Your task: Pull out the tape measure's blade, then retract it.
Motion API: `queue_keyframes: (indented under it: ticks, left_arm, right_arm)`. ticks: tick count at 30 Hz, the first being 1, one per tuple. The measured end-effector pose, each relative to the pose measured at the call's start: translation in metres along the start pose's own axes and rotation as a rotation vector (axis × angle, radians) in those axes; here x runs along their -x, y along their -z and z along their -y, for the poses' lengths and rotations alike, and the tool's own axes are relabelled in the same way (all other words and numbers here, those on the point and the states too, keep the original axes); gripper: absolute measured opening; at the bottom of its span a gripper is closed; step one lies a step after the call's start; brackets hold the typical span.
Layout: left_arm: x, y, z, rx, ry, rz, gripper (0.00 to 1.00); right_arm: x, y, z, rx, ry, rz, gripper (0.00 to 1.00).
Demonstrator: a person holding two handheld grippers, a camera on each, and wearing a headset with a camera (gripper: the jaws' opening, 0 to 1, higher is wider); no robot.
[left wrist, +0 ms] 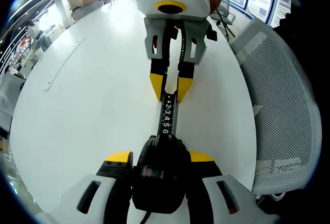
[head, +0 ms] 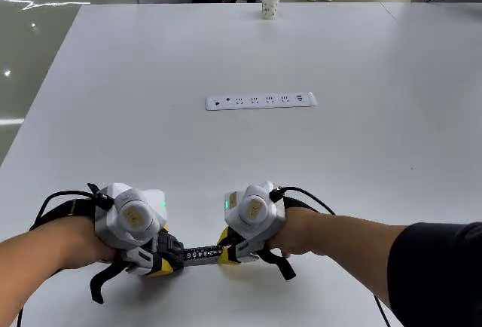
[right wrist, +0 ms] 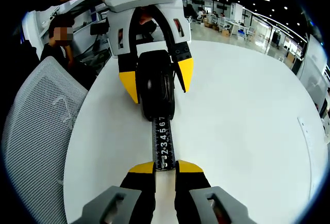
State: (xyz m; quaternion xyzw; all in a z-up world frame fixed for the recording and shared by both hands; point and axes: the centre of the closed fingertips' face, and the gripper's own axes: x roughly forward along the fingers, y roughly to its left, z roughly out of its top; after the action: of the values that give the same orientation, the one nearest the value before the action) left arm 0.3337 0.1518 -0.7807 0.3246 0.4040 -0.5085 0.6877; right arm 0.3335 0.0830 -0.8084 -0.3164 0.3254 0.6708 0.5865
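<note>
White bench (head: 226, 48) with a tape measure (head: 175, 255) at its near edge.
A power strip (head: 260, 101) lies mid-bench and a paper cup (head: 270, 4) stands at the far edge. The left gripper (left wrist: 160, 158) pinches the black case (left wrist: 159, 180) between its jaws. The right gripper (right wrist: 166, 168) pinches the tip of the blade (right wrist: 163, 141), which is drawn out a short way.

White table (head: 361, 191) in front of me carried a white power strip (head: 260, 101) lying flat mid-table; a paper cup (head: 270, 4) stood upright near its far edge, well apart.
</note>
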Motion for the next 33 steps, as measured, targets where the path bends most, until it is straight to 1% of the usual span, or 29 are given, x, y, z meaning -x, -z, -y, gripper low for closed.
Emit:
queue_keyframes:
  ticks: [14,33]
  left_arm:
    - [-0.001,0.000,0.000,0.008,0.000,-0.002,0.36]
    - [-0.001,0.000,0.000,0.008,0.000,-0.005,0.36]
  right_arm:
    - [0.005,0.009,0.002,-0.010,0.008,-0.005,0.09]
    - [0.015,0.019,0.000,-0.021,0.017,-0.013,0.09]
